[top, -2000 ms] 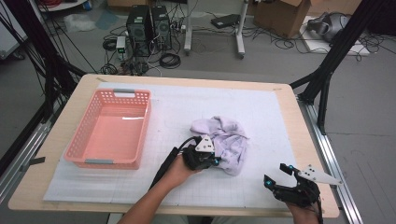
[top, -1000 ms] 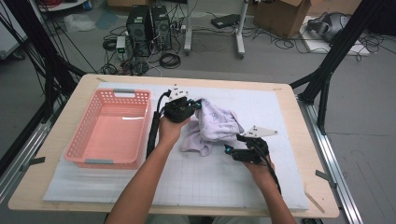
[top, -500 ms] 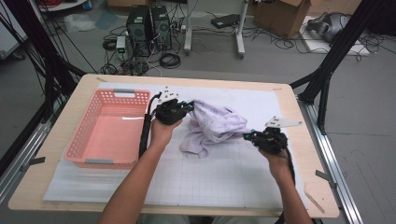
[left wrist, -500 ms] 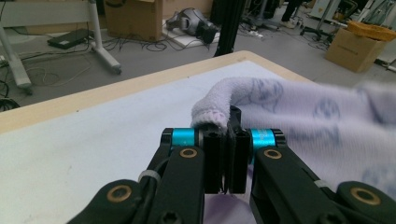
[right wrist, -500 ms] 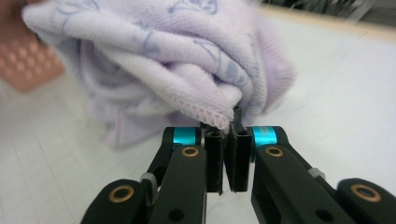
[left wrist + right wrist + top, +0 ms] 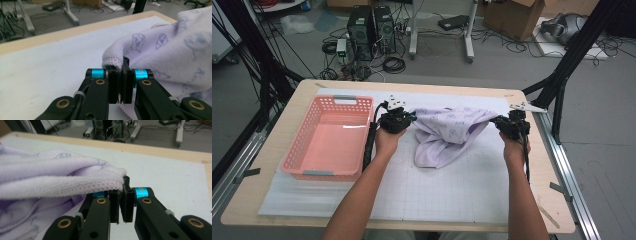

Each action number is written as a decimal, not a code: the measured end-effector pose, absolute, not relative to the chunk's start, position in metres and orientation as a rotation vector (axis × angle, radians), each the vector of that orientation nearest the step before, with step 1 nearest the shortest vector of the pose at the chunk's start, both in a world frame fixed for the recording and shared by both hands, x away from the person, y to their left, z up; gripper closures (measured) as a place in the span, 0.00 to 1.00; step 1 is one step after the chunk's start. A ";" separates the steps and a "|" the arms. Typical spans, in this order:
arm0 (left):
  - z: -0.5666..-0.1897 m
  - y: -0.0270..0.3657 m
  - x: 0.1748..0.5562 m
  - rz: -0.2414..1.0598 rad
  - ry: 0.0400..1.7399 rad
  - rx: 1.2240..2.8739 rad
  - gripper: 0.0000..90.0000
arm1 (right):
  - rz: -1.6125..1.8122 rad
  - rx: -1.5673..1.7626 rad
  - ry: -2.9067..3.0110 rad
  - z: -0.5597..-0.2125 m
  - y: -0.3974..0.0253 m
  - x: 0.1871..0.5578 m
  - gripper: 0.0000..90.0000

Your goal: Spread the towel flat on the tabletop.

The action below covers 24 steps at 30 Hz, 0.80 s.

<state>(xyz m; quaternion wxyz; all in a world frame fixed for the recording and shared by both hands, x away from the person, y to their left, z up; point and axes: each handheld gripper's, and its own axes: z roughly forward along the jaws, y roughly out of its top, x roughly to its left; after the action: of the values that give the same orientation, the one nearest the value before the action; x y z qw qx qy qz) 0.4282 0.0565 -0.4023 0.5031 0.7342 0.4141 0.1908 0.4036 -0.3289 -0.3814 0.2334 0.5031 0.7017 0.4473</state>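
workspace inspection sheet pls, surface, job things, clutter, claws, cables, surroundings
surface: light wooden table under a white gridded mat.
job's things: pale lilac printed cloth, stretched between both claws, its middle sagging onto the mat.
clutter: pink slotted plastic basket at the mat's left, nothing seen inside it.
grippers: left claw shut on one cloth edge, its jaws pinched on the hem in the left gripper view; right claw shut on the opposite stitched edge.
cables: black cable trailing from the left claw along the forearm; loose cables on the floor.
surroundings: grey floor with two black computer towers, a brown cardboard box and black frame struts.
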 end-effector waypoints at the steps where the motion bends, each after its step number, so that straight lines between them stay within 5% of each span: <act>1: -0.403 0.055 0.428 0.445 1.005 1.770 0.74 | 1.209 1.367 1.938 -0.382 -0.329 0.403 0.92; 5: -0.398 0.055 0.422 0.400 0.973 1.775 0.56 | 1.168 1.364 1.957 -0.384 -0.338 0.394 0.76; 16: -0.416 0.060 0.391 0.342 0.882 1.817 0.49 | 1.028 1.300 2.044 -0.395 -0.367 0.340 0.64; 21: -0.428 0.045 0.393 0.308 0.895 1.845 0.39 | 1.070 1.245 2.065 -0.402 -0.371 0.319 0.48; 24: -0.436 0.036 0.395 0.282 0.889 1.886 0.40 | 1.035 1.207 2.091 -0.404 -0.374 0.307 0.46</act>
<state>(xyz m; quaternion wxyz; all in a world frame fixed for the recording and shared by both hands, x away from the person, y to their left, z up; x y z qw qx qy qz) 0.3949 0.0365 -0.4355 0.4958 0.7784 0.3671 0.1162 0.3068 -0.3741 -0.4044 0.2544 0.4444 0.7699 0.3809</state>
